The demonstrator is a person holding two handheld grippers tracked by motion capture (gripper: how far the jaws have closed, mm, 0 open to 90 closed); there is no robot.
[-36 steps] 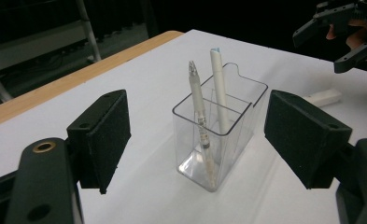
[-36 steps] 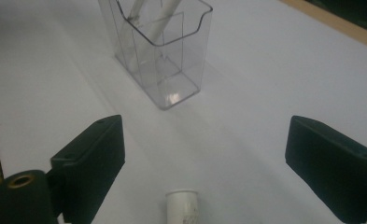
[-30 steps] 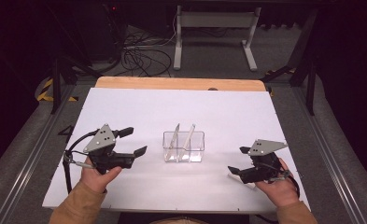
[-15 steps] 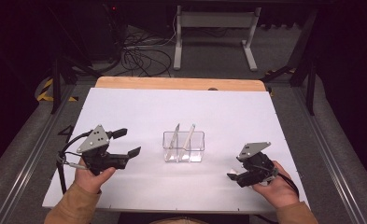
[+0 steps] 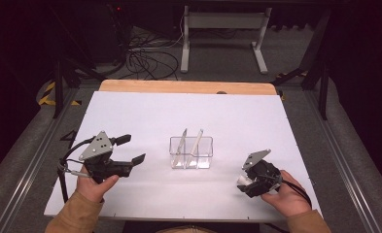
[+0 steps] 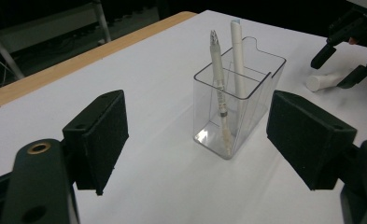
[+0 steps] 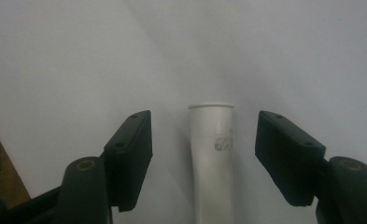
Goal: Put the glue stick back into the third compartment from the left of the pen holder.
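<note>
A clear plastic holder [image 5: 191,158] stands mid-table with two white pens [image 5: 196,143] leaning in it; in the left gripper view the holder [image 6: 246,100] is straight ahead. My left gripper [image 5: 132,149] hovers open to its left, aimed at it, nothing between its jaws [image 6: 202,140]. My right gripper [image 5: 246,183] tilts down at the table's front right over a white tube [image 5: 242,180] lying flat. In the right gripper view the tube [image 7: 214,163] lies between the jaws [image 7: 203,156], which have just been closing, with gaps on both sides. The tube [image 6: 322,82] lies by that gripper [image 6: 347,53].
The white table sheet [image 5: 237,116] ends in a wooden strip [image 5: 188,86] at the far side. Beyond it, on the floor, lie cables [image 5: 145,60] and a metal stand [image 5: 222,29]. Dark rails run along both table sides.
My right gripper has dropped towards the table and tipped down over the white tube, its jaws narrower than before. The left gripper has barely shifted.
</note>
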